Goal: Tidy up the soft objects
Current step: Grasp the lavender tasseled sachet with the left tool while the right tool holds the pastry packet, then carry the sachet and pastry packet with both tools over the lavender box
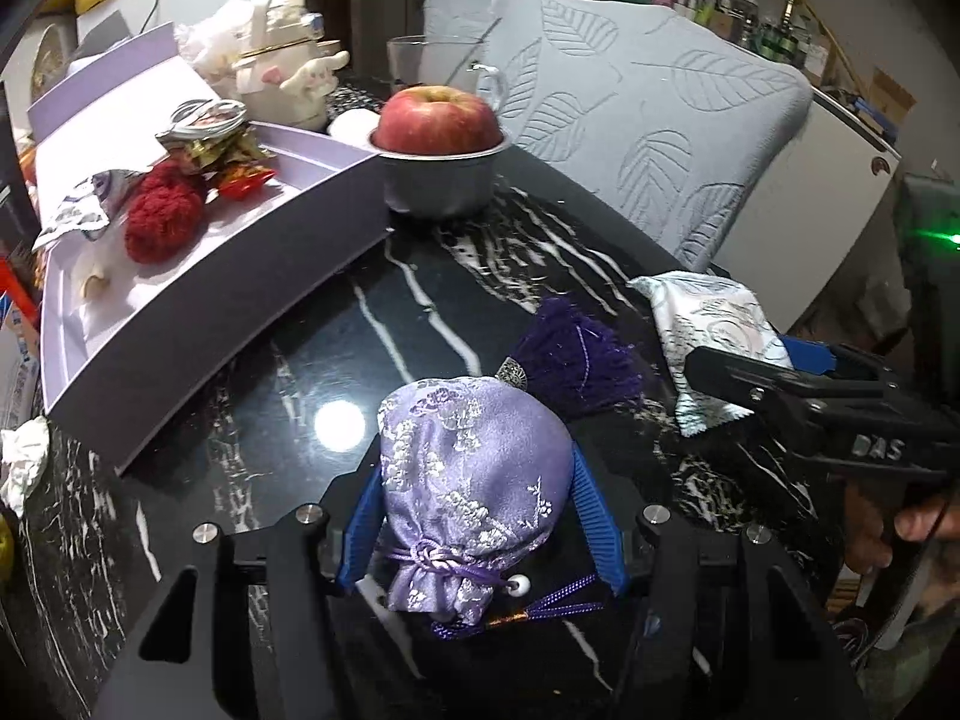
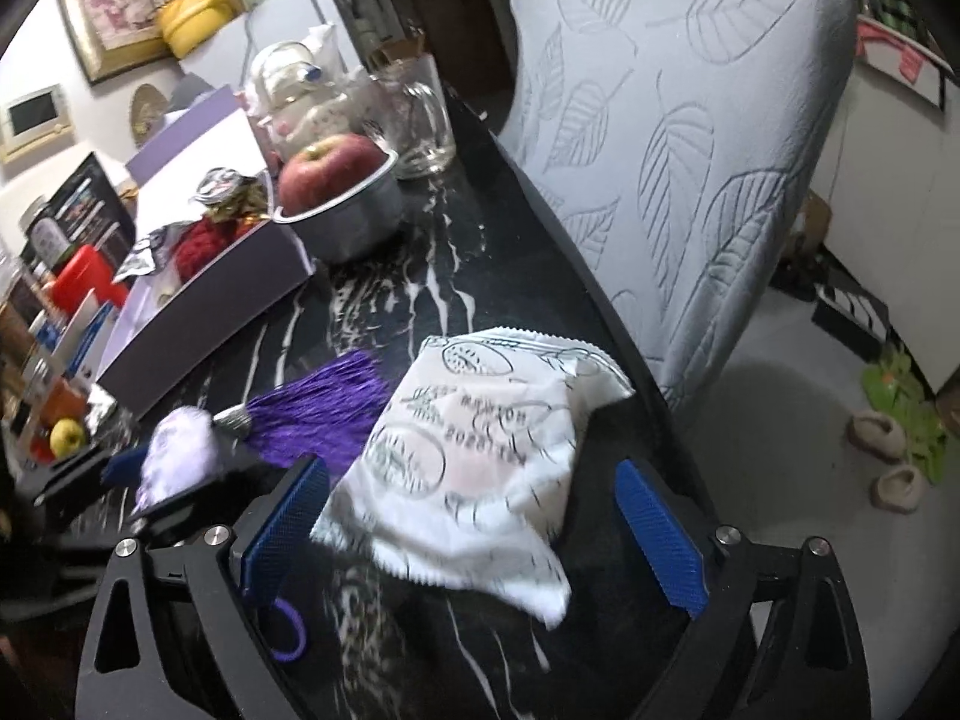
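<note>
Left claw [image 1: 474, 516] grasping lilac pouch [image 1: 468, 480]; right claw [image 2: 474, 534] released around white packet [image 2: 474, 450]

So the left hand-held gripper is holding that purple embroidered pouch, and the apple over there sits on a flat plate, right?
Not quite: the apple sits in a metal bowl, as the left wrist view shows. The left hand-held gripper does hold the purple embroidered pouch.

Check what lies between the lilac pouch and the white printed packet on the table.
The purple tassel lies between the lilac pouch and white printed packet on the black marble table; clearest in the left wrist view.
</note>
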A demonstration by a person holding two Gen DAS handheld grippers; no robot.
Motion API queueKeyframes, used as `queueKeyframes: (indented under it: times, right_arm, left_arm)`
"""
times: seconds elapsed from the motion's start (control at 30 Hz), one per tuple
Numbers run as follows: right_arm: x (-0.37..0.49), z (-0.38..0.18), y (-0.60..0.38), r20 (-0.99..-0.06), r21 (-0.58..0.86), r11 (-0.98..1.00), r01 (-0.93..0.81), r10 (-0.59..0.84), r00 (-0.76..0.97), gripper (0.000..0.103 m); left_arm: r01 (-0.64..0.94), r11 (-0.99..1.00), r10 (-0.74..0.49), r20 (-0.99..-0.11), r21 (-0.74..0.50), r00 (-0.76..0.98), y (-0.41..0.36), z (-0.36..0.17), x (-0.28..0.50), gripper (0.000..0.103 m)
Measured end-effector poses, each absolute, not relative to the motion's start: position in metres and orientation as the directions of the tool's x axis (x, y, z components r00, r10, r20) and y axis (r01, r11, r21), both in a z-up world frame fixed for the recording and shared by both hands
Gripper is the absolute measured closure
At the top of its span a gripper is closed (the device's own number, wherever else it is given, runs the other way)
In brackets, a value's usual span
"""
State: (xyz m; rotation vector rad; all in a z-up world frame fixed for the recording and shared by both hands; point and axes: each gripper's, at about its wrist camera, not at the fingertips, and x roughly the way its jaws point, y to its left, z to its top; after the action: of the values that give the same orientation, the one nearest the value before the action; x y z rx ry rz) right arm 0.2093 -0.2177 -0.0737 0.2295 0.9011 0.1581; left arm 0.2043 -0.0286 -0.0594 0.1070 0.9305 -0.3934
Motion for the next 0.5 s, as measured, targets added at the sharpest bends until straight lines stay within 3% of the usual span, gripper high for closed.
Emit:
queueKeyframes:
  times: [0.07, 0.13, 0.2, 0.23, 0.3, 0.5]
  right_arm:
    - [0.215, -0.076, -0.212, -0.758, 0.231, 0.971, -0.058, 0.218, 0.615, 0.008]
    - [0.218, -0.077, -0.206, -0.760, 0.186, 0.980, -0.076, 0.192, 0.621, 0.018]
    - [0.218, -0.077, -0.203, -0.762, 0.152, 0.985, -0.076, 0.166, 0.626, 0.036]
    - [0.218, -0.077, -0.204, -0.761, 0.140, 0.988, -0.071, 0.153, 0.630, 0.041]
    - [0.218, -0.077, -0.206, -0.758, 0.145, 0.986, -0.088, 0.168, 0.631, 0.046]
    - [0.210, -0.072, -0.211, -0.746, 0.201, 0.974, -0.108, 0.223, 0.628, 0.049]
  left_arm:
    - [0.361, 0.929, -0.277, -0.800, -0.081, 0.533, -0.025, -0.061, 0.207, 0.046]
    - [0.351, 0.932, -0.276, -0.803, -0.090, 0.528, -0.021, -0.063, 0.209, 0.045]
    - [0.344, 0.934, -0.275, -0.805, -0.095, 0.526, -0.020, -0.064, 0.211, 0.046]
    - [0.341, 0.935, -0.275, -0.805, -0.097, 0.526, -0.019, -0.064, 0.213, 0.045]
    - [0.338, 0.936, -0.277, -0.804, -0.101, 0.526, -0.019, -0.064, 0.214, 0.045]
    - [0.346, 0.933, -0.285, -0.800, -0.104, 0.528, -0.022, -0.062, 0.215, 0.045]
